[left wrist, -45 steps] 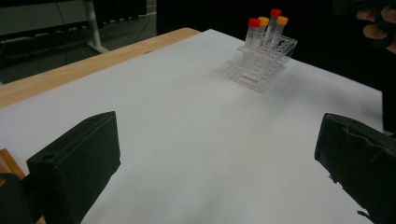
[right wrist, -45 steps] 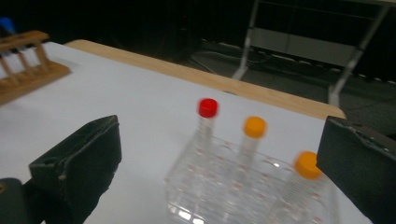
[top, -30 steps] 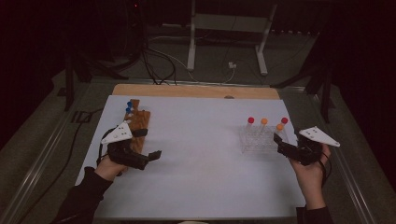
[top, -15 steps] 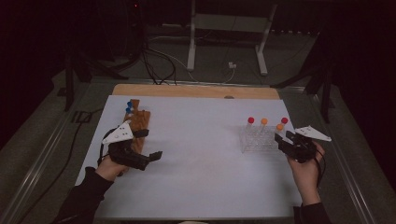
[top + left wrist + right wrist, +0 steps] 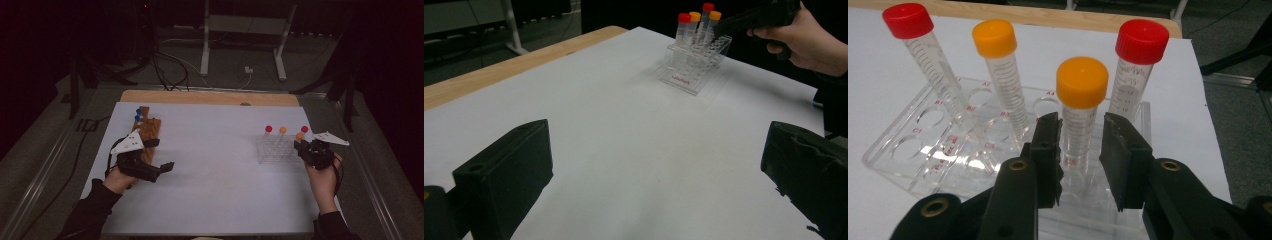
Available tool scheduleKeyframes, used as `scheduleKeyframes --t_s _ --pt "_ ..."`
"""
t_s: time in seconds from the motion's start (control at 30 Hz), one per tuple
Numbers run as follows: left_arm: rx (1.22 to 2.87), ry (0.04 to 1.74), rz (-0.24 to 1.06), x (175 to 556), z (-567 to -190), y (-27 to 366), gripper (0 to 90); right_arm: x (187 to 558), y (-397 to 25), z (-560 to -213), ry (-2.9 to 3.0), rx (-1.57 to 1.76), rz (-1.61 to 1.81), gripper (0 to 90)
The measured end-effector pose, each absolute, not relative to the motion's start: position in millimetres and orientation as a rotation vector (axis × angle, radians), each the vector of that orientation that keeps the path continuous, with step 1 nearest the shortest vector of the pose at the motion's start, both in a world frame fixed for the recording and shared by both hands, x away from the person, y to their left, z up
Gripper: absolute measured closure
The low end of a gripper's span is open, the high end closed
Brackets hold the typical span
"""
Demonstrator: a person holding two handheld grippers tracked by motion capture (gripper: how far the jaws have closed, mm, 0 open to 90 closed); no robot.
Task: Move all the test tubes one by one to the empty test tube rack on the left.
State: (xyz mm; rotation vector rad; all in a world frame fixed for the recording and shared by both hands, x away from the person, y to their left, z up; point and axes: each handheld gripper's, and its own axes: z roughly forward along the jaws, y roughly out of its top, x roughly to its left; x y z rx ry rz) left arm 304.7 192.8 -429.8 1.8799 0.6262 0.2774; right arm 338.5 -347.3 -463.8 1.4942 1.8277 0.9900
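Right claw (image 5: pixel 1082 150), jaws parted around the orange-capped tube (image 5: pixel 1080 107) and seemingly not yet touching, needed closing before lifting it from the rack (image 5: pixel 908 165).

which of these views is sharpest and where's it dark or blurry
Right gripper view is sharpest: tube caps and the clear rack lettering read crisply, evenly lit. Left gripper view: its own black jaws are soft and near-featureless, rack fairly clear. High view: white table sheet is lit, the surroundings fall into darkness, small things look grainy.
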Motion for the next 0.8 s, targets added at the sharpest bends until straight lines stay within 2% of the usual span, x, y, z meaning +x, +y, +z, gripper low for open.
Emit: scheduleKeyframes --t_s 0.43,0.8 --pt "1.879 0.63 0.277 304.7 -429.6 193.3 1.1 345.8 -346.1 -468.3 1.841 1.499 0.992 74.6" --pt "1.882 0.629 0.277 304.7 -429.8 193.0 1.1 333.3 -345.0 -443.3 1.79 1.42 1.02 74.8"
